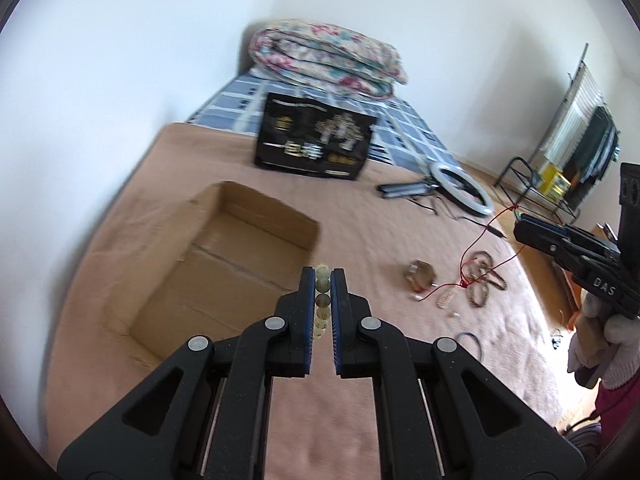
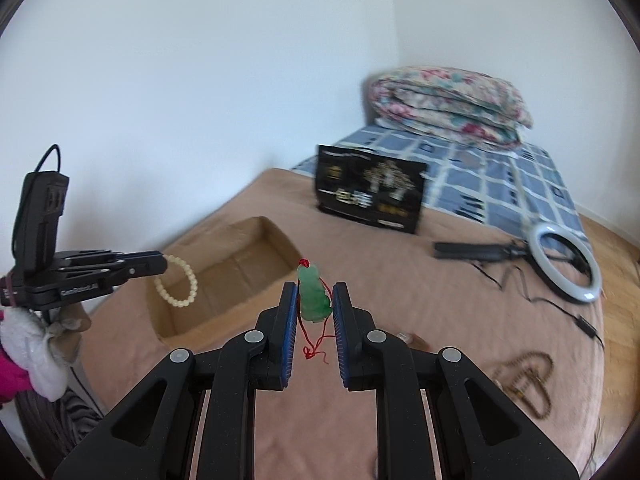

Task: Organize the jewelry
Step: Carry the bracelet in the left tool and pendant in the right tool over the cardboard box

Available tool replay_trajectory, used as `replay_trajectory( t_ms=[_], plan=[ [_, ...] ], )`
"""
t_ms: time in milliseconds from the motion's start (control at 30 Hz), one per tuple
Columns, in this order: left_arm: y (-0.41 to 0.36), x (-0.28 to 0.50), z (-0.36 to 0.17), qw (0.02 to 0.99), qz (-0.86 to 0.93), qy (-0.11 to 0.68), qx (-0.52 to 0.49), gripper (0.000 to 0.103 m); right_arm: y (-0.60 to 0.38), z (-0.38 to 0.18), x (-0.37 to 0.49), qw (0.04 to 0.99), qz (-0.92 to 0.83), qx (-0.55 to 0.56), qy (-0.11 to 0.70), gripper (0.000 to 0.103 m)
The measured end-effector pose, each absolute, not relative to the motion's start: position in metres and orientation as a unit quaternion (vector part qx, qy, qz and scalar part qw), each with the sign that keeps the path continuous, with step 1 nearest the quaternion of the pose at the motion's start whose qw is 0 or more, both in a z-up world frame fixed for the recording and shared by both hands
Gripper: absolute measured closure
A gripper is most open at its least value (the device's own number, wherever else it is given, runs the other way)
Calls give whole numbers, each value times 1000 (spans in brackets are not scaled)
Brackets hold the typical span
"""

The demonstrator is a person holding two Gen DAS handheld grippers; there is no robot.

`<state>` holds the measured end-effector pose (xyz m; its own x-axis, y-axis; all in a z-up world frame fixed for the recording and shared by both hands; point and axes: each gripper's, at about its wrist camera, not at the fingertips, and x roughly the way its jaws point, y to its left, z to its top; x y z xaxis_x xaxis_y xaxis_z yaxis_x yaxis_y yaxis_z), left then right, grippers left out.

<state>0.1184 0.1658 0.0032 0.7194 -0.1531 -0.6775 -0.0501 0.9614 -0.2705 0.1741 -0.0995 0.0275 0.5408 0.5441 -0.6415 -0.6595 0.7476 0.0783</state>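
The left gripper (image 1: pixel 323 276) has its fingers (image 1: pixel 308 312) pressed onto a pale bead bracelet (image 1: pixel 322 304), which is seen edge-on between the blue pads; from the right wrist view the same bracelet (image 2: pixel 178 280) hangs as a full ring from the fingertips, over the near end of the open cardboard box (image 1: pixel 224 264). That box lies on a tan blanket (image 1: pixel 360 208) covering the bed, its flaps spread flat.

The right gripper (image 2: pixel 315 292) pinches a green carved pendant (image 2: pixel 314 294) between its fingers (image 2: pixel 290 320), with the pendant's red cord (image 2: pixel 318 344) looping down behind it. This gripper is held just to the right of the box. In the left wrist view the right gripper (image 1: pixel 520 226) shows from the side with the red cord (image 1: pixel 480 236) trailing from it down to the blanket. A hand in a white glove (image 1: pixel 600 344) holds its grip.

More jewelry lies on the blanket to the right of the box: a brown bead necklace (image 1: pixel 486 280), a brown bangle-like piece (image 1: pixel 420 276) and some small pale bits too blurred to name.

Beyond the box stands a black printed bag (image 1: pixel 316 140). Behind that, a folded floral quilt (image 1: pixel 328 56) rests on a blue checked sheet (image 1: pixel 404 128). A ring light (image 1: pixel 466 190) on its folded stand lies to the right of the black bag.
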Motion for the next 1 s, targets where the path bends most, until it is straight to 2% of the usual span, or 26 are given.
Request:
replay_trajectory(
  t_ms=[467, 1000],
  plan=[
    [234, 111, -20, 913, 36, 377, -152, 98, 0, 19, 177, 846, 407, -96, 330, 88],
    [246, 113, -55, 896, 44, 413, -155, 98, 52, -35, 204, 835, 387, -114, 373, 88]
  ],
)
